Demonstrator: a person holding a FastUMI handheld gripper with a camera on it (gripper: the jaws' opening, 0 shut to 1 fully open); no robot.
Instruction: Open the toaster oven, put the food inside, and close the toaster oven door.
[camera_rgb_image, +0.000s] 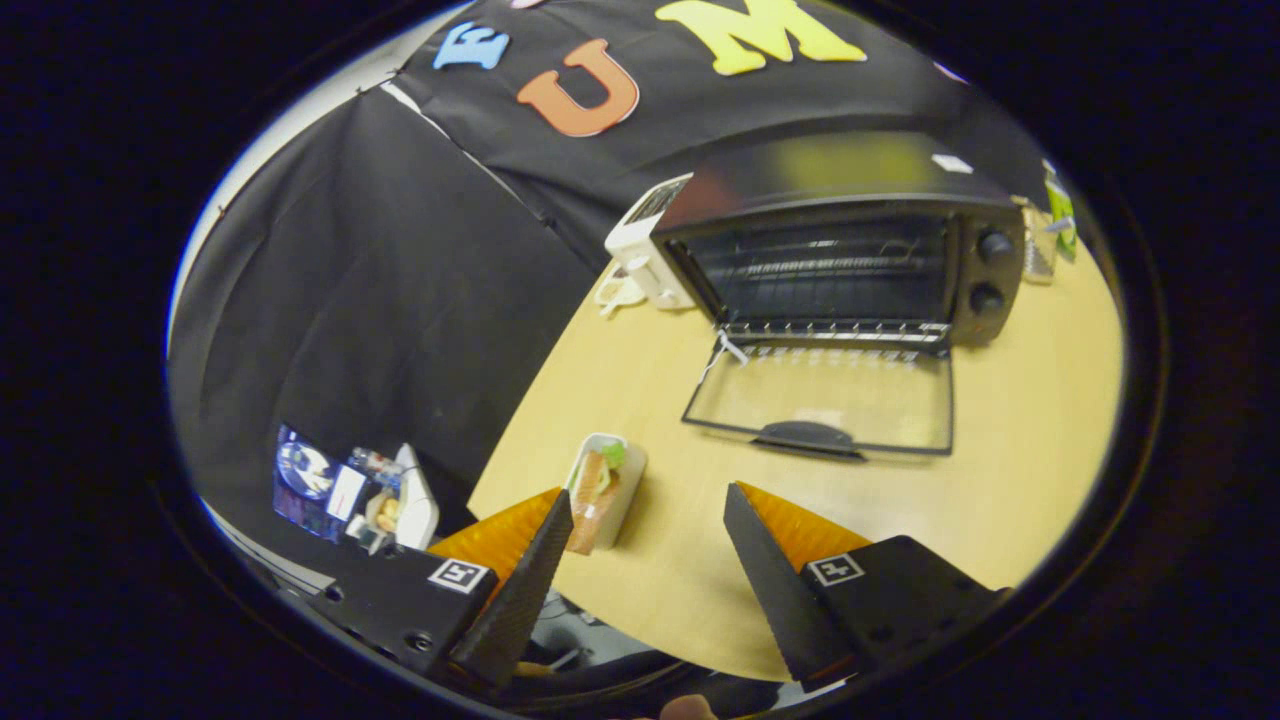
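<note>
Clutter sits at the lower left of the frame, beyond the table's (1000, 470) edge: a heap of small items (350, 490), too small and blurred to name.

Next to the right, at lower centre-left, the food tray (605, 490) lies on the table near its edge, a white oblong dish holding what looks like a sandwich with something green. It sits just ahead of the left finger (525, 590), whose tip overlaps its near end, so that end of the tray is hidden. The gripper (650, 520) is released, fingers spread wide with bare tabletop between them, holding nothing.

The risk, as I judge it: the tray is off to the left of the gap, not inside it. Closing now would likely catch one wall, or shove the dish toward the table edge and tip it off.

At centre right the toaster oven (850, 250) stands with its glass door (830, 395) folded down flat onto the table, rack visible inside. A low carry could knock the door's handle.

At upper right, objects behind the oven (1055, 220) are cut off and unclear. A white appliance (645, 245) stands beside the oven's left wall.
</note>
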